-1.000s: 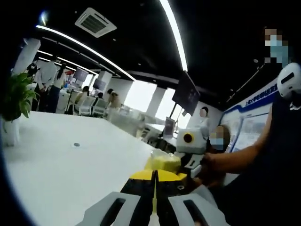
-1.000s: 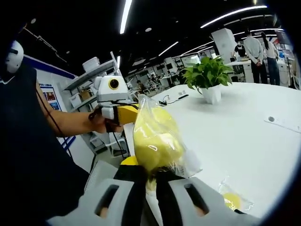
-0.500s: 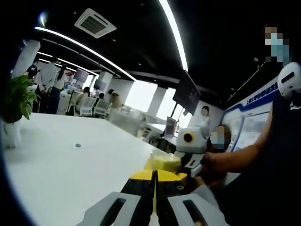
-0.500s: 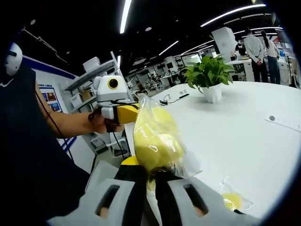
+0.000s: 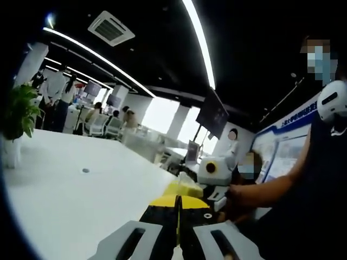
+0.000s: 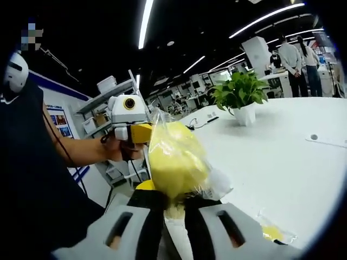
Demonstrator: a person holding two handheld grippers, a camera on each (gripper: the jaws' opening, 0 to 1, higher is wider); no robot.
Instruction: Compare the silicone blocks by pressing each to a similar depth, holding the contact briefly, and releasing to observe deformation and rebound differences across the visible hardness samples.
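A yellow silicone block in a clear plastic bag (image 6: 173, 160) is held up in the air over the white table (image 6: 282, 173). My right gripper (image 6: 174, 208) is shut on the bag's lower end. In the right gripper view my left gripper (image 6: 142, 132) comes in from the left, and its yellow tips meet the bag's upper corner. In the left gripper view my left gripper (image 5: 177, 208) has its jaws together, with the yellow block (image 5: 184, 189) just past the tips and my right gripper (image 5: 216, 176) behind it. A second bagged yellow sample (image 6: 274, 233) lies on the table.
A potted plant (image 6: 238, 95) stands on the table, which also carries a small round disc (image 6: 313, 137). A person's arm (image 6: 81, 151) and dark-clothed body are close on the left. Shelving (image 6: 108, 86) and standing people (image 6: 295, 59) are farther off.
Both views have shifted a little with the hands. The bagged block sits slightly higher and closer to the left gripper. Both grips are unchanged.
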